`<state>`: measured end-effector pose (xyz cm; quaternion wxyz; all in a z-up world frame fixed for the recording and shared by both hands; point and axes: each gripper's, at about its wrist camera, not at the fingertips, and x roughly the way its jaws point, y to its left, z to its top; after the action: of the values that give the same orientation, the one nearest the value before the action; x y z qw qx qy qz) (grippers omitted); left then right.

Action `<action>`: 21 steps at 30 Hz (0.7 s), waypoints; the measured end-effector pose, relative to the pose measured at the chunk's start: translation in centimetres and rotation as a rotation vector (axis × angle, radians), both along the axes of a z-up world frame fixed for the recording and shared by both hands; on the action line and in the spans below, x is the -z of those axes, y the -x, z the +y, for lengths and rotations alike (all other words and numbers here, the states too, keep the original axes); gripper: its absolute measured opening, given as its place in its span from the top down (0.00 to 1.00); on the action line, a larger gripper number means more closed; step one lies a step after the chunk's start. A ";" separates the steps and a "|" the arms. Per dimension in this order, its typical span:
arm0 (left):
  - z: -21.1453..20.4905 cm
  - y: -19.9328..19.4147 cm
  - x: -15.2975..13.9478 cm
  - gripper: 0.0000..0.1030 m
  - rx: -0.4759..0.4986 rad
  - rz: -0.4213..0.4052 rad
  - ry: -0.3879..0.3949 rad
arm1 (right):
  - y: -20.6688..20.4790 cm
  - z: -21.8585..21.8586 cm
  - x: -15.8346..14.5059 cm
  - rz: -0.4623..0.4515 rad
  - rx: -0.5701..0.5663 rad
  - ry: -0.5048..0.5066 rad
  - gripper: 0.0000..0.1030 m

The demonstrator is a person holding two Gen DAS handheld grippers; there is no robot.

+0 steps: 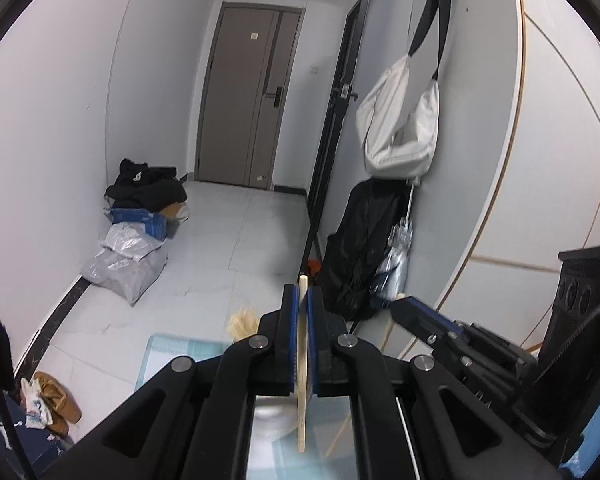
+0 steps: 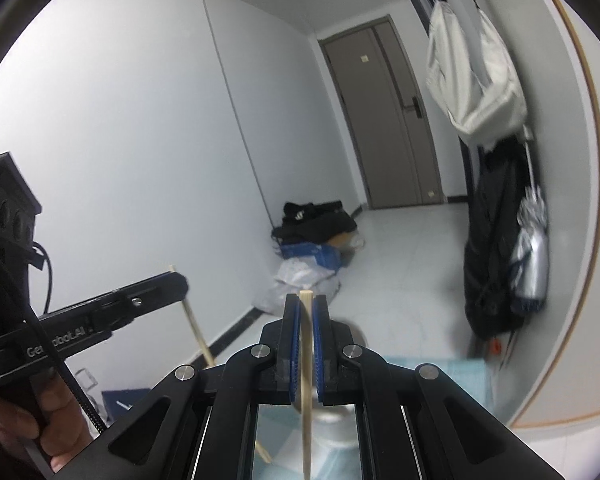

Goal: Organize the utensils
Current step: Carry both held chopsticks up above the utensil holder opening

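My left gripper (image 1: 303,296) is shut on a pale wooden chopstick (image 1: 302,420) that runs upright between its blue pads. My right gripper (image 2: 306,304) is shut on a second wooden chopstick (image 2: 307,408), also upright. Each gripper shows in the other's view: the right gripper (image 1: 416,312) at the lower right of the left wrist view, the left gripper (image 2: 172,280) at the left of the right wrist view with its chopstick (image 2: 198,332) hanging below it. A metal cup (image 2: 336,420) sits blurred under the right gripper on a light blue checked cloth (image 2: 440,368).
A hallway with a white tiled floor (image 1: 236,248) lies ahead, ending at a brown door (image 1: 252,96). Bags and dark clothes (image 1: 140,216) are piled by the left wall. A white bag (image 1: 400,128) and black garments (image 1: 360,248) hang on the right.
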<state>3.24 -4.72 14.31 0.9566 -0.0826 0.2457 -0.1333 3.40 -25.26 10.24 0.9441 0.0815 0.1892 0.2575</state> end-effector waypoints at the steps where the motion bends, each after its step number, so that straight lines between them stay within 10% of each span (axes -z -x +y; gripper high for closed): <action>1: -0.1 -0.6 -0.6 0.99 0.003 -0.013 0.005 | -0.3 0.0 -0.4 -0.006 -0.001 -0.001 0.95; 21: 2.8 -9.2 0.7 0.99 -0.042 -0.001 0.100 | -11.4 3.1 -3.3 -0.103 -0.021 0.098 0.95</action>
<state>12.42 -1.91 13.62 0.9540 -0.1352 0.2364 -0.1255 14.79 -22.13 13.52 0.9526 0.0200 0.1534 0.2619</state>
